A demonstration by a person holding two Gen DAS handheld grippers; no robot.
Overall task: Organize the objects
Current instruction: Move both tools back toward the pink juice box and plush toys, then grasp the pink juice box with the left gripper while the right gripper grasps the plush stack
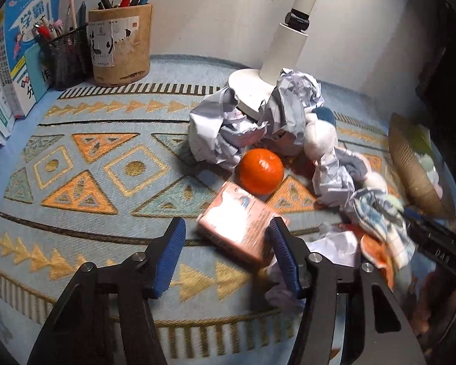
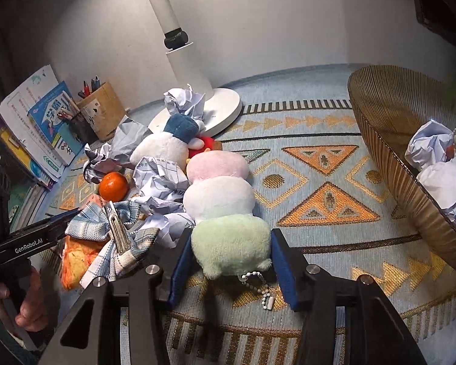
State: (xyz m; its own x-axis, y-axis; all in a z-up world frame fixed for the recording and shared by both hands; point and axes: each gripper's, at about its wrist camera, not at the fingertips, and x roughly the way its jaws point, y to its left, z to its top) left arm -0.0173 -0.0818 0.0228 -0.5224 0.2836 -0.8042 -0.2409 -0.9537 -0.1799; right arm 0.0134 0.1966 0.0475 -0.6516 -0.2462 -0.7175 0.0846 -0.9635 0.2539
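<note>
Here, right gripper point(image 2: 231, 237) low over the bench point(image 2: 319, 213), jaws grasping the green near end of a three-coloured plush point(image 2: 219, 200), one blue pad against each flank; pile not visibly squashed, so grip judged light. Plush lying lengthwise, pink end far, white middle, green end near, bead chain point(image 2: 258, 279) trailing loose between the jaws. Ribbed basket point(image 2: 380, 115) at the right, well apart from the plush, already holding crumpled paper and a small pale toy: judged the likely destination.

Meanwhile, left gripper point(image 1: 228, 228) released, jaws astride the near end of a pink packet point(image 1: 228, 210): right pad at the packet's corner, left pad clear of it with bare cloth between. Packet tilted, its far corner just beside the orange point(image 1: 260, 171); crumpled paper point(image 1: 215, 140) and a lamp base point(image 1: 249, 91) beyond.

For a sound lift of the plush:
- Firm up the squeeze until the stuffing gives; soft pile slips from a shallow pinch.
- Raise straight up before swinging right, to keep the pink end from dragging the paper ball point(image 2: 159, 179) along.
- Mind the chain: likely to snag on the woven cloth or the basket rim.

For the packet:
- Shift the left jaws rightward to centre the packet before closing, since an off-centre bite risks twisting it.
- Avoid nudging the orange; round, free to roll.

Checked cloth point(image 2: 91, 222) untouched at the near left.
</note>
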